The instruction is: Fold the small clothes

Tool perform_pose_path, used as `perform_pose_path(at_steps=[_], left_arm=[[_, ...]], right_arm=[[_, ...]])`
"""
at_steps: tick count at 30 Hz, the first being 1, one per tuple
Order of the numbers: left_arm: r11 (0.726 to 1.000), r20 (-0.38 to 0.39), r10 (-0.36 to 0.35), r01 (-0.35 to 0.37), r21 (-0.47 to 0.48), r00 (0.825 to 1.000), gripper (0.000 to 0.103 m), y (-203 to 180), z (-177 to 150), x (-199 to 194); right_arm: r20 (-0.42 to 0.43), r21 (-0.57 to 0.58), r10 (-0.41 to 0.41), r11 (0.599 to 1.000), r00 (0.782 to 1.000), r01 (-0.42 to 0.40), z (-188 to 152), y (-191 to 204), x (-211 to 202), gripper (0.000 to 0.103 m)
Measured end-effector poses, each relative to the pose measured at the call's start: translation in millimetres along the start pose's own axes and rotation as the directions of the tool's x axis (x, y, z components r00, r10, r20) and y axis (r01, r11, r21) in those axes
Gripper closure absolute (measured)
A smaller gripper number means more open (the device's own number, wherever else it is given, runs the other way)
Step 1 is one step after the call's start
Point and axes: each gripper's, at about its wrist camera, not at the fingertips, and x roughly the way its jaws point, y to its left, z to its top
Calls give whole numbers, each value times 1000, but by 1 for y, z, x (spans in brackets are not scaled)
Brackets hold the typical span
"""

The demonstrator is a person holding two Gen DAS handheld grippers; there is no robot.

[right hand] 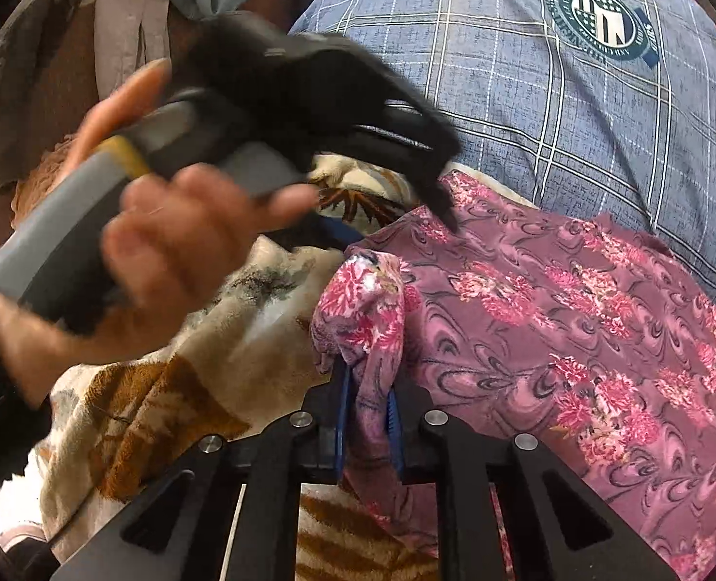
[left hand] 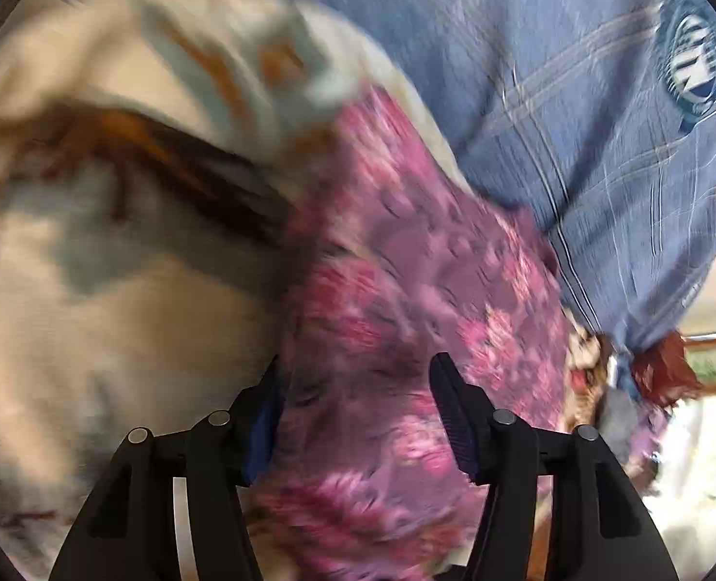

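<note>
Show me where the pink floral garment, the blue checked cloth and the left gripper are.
pink floral garment (right hand: 575, 300): right wrist view, flat middle.
blue checked cloth (right hand: 479, 72): right wrist view, checked area.
left gripper (left hand: 358, 416): left wrist view, between fingertips.

Around the floral cloth (right hand: 551, 300) we find little free room: the blue checked fabric (right hand: 479, 72) crowds its far edge, the tan blanket (right hand: 130, 416) lies against its left side, and the left gripper (right hand: 447, 213) with its hand (right hand: 174, 261) hangs over its upper-left corner.
</note>
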Motion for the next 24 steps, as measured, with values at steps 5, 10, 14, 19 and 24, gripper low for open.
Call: perform_pose_path(at_steps=[5, 10, 14, 19, 24], left_arm=[[998, 43, 54, -56, 42, 998, 80, -21, -5, -2], [995, 110, 25, -35, 90, 994, 83, -58, -30, -28], [986, 129, 41, -61, 157, 991, 85, -103, -55, -38], [962, 132, 54, -87, 259, 990, 88, -170, -90, -34], [933, 62, 104, -119, 339, 993, 94, -237, -97, 28]], right_arm=[[37, 94, 30, 995, 999, -34, 1, -18, -10, 90], [94, 189, 41, 980, 995, -58, -4, -34, -46, 91], [149, 260, 20, 964, 989, -59, -12, -50, -87, 91], [213, 405, -3, 910, 977, -86, -37, -98, -128, 91], [242, 553, -5, 823, 970, -133, -86, -160, -147, 91]])
